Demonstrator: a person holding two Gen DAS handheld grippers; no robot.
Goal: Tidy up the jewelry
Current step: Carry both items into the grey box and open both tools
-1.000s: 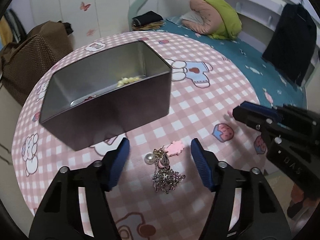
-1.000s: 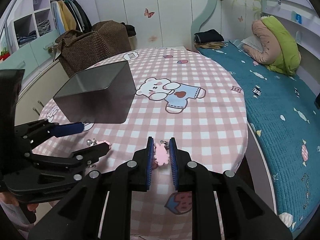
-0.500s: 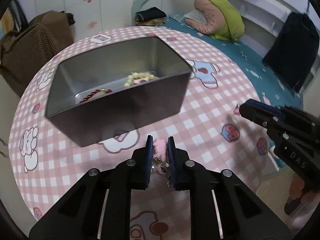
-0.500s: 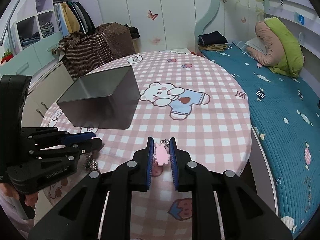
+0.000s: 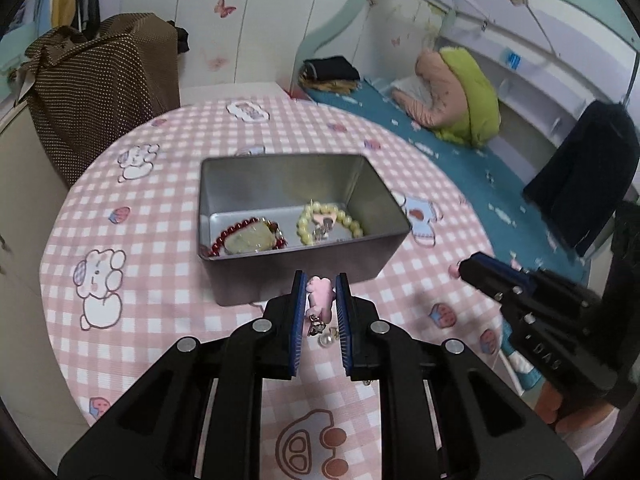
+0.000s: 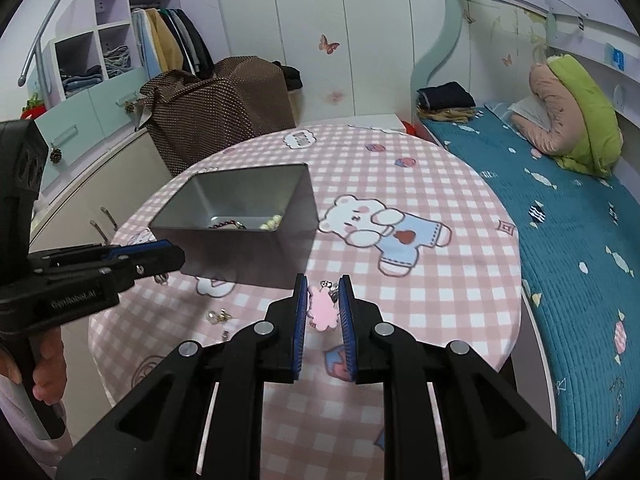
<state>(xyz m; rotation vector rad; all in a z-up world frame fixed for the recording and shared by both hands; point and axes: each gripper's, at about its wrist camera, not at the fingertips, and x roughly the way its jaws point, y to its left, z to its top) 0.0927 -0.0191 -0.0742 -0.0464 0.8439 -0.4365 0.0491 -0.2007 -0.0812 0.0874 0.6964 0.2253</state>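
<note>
Between your left gripper's [image 5: 320, 284] blue pads sits a pink charm [image 5: 319, 292], clamped; its metal chain and a pearl bead [image 5: 325, 341] dangle below, off the tablecloth. That left piece hangs just short of the near wall of the metal tin [image 5: 296, 276], not yet over the opening.

Your right gripper [image 6: 323, 300] is likewise closed on a second pink charm [image 6: 322, 309], with a small metal clasp showing at the charm's top. It's held above the cloth, near the tin's right near corner but clearly apart from it.

Inside the tin, on the floor along the near wall: a red bead bracelet [image 5: 232, 234] around a pale stone on the left, a cream bead bracelet [image 5: 344, 218] on the right with a small pink-and-metal piece inside its loop. The two bracelets lie near each other, whether touching I can't tell.

Loose on the cloth, in the right wrist view, small metal bits [image 6: 218, 315] lie below your left gripper.

The tin stands on a round table with a pink checked cloth [image 6: 440, 280], bear print to the tin's right. A brown dotted bag [image 6: 224, 112] sits behind the table, a teal bed [image 6: 560, 220] on the right.
</note>
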